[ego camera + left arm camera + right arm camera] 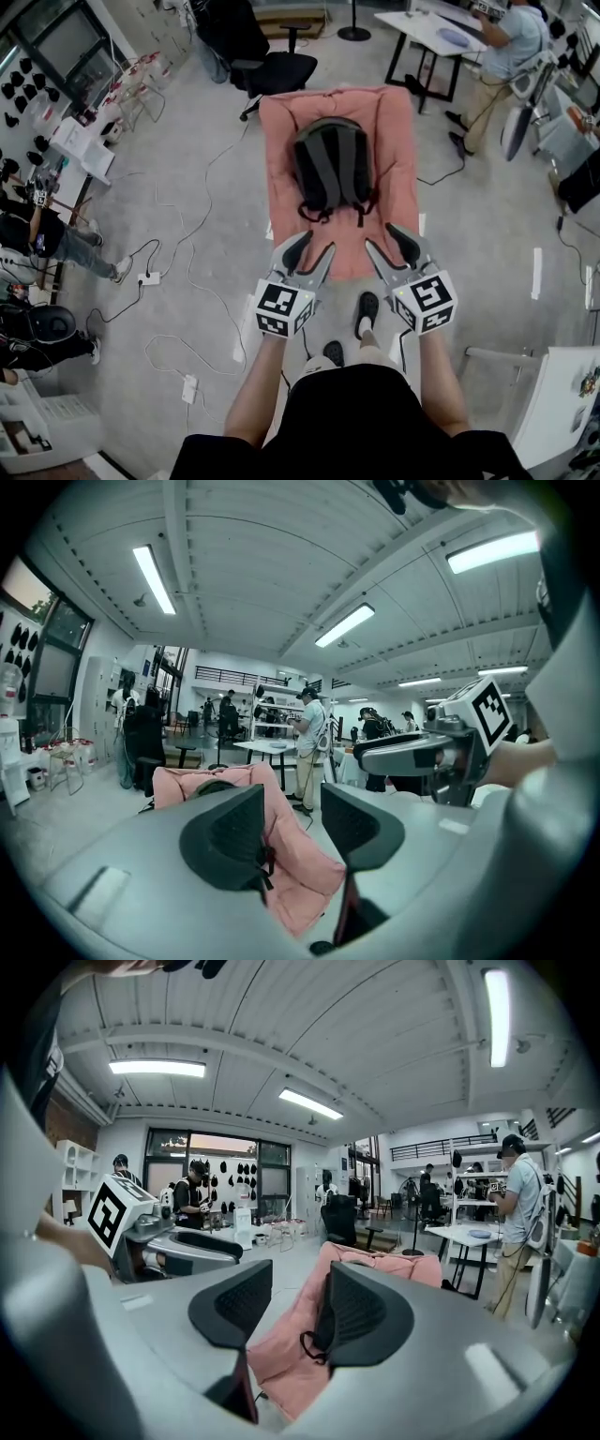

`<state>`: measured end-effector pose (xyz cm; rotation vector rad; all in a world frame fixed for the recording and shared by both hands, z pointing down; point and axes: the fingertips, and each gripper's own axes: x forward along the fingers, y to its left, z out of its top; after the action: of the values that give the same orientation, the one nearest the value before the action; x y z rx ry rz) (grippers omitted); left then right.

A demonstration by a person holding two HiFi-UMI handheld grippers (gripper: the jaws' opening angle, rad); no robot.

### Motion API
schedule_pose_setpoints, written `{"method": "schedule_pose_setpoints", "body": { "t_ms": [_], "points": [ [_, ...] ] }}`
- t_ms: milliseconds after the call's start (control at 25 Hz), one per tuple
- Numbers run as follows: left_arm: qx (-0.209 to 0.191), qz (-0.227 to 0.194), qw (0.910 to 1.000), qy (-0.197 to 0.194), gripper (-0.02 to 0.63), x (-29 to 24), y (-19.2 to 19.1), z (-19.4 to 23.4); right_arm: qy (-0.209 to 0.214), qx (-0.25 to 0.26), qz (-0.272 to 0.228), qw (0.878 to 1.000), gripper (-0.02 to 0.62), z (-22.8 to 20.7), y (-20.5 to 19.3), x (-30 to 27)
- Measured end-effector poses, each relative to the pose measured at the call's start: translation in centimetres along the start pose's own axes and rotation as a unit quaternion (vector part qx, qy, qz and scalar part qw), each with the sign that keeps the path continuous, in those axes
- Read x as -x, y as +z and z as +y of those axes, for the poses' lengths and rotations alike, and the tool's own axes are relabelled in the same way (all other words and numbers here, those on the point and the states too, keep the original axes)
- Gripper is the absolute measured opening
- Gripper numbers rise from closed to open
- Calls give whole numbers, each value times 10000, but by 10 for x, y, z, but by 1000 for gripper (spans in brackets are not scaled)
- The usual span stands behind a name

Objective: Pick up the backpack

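Note:
A dark grey backpack (330, 167) lies flat on a pink padded mat (281, 122) on the floor, its straps trailing toward me. Both grippers hover side by side over the mat's near end, short of the backpack. My left gripper (312, 248) is open with nothing between its jaws, and so is my right gripper (390, 244). In the left gripper view the left gripper (292, 810) frames the mat (300, 878), with the backpack's top (214, 785) peeking over a jaw. The right gripper (300, 1302) shows the mat (277, 1349) and a black strap (307, 1344); its jaw hides the rest of the backpack.
A black office chair (272, 66) stands beyond the mat's far end. Cables (187, 234) and a power strip (148, 278) lie on the floor to the left. A white table (431, 33) with a person (511, 47) is at the back right. My shoes (367, 309) stand near the mat's front edge.

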<state>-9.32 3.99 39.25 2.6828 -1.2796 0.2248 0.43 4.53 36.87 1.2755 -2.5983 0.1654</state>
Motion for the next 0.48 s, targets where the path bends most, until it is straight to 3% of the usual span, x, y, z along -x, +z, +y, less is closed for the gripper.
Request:
{"method": "schedule_pose_setpoints", "body": {
  "t_ms": [480],
  "points": [
    [-191,74,9994,274,181,-97,36,26,307,-7,-242,9992,178,-95,27,-57]
  ]
}}
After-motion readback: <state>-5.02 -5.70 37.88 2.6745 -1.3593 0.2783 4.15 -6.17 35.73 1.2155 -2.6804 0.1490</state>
